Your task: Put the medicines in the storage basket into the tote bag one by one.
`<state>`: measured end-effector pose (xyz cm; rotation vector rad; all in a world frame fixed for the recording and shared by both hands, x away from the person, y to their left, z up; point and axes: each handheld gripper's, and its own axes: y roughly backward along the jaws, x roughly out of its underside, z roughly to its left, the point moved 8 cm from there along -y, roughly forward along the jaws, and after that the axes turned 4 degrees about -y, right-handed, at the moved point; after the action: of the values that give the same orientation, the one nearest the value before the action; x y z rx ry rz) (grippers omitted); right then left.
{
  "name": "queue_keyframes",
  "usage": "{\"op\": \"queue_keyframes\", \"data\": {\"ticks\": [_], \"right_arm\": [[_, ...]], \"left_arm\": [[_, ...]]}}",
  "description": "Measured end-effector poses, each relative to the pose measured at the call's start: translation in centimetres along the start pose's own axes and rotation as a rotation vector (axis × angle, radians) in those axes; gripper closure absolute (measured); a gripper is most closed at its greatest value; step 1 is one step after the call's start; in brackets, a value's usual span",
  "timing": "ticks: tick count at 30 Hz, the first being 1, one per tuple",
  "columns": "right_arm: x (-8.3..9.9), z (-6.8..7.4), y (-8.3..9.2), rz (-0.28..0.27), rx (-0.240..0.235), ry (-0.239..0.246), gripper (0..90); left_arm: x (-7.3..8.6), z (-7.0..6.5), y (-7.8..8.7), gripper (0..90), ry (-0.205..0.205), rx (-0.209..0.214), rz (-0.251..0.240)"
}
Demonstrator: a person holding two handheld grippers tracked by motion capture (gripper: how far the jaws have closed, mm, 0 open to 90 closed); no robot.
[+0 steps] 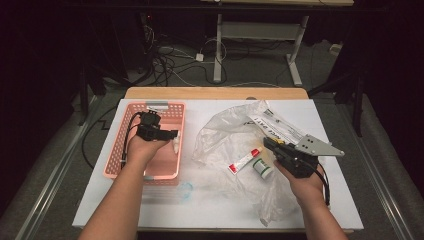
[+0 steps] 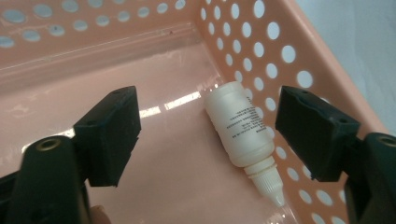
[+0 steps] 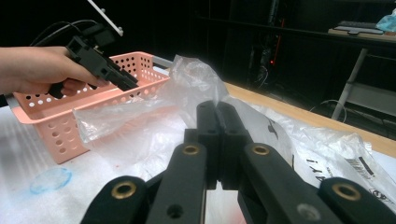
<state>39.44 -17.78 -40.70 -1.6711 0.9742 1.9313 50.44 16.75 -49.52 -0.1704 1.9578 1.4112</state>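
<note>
A: Left gripper (image 1: 172, 134) sits over the pink perforated basket (image 1: 127, 150), jaws apart, nothing pinched. White dropper bottle (image 2: 243, 135) lies on the basket floor against the side wall, between the jaws but untouched.

B: Label legible?

A: No, tiny print, can't read it. In the high view the bottle (image 1: 176, 146) is mostly hidden by the gripper; just the tip end pokes out.

B: Right gripper?

A: Right gripper (image 3: 217, 114) has its jaws pressed together, empty, held above the clear plastic bag (image 1: 225, 135). A red-and-white tube (image 1: 245, 161) and a small white jar with a green label (image 1: 262, 168) lie on the bag just beside it (jar lid half covered by the gripper).

B: Bag print?

A: Cut off, only partial letters and a barcode.
</note>
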Motion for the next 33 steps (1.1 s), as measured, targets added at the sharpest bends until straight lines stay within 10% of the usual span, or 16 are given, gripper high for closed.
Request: {"op": "queue_keyframes", "data": {"ticks": [33], "right_arm": [[0.0, -0.1, 0.1, -0.001, 0.001, 0.005, 90.0]], "left_arm": [[0.8, -0.6, -2.3, 37.3, -0.028, 0.023, 0.098]]}}
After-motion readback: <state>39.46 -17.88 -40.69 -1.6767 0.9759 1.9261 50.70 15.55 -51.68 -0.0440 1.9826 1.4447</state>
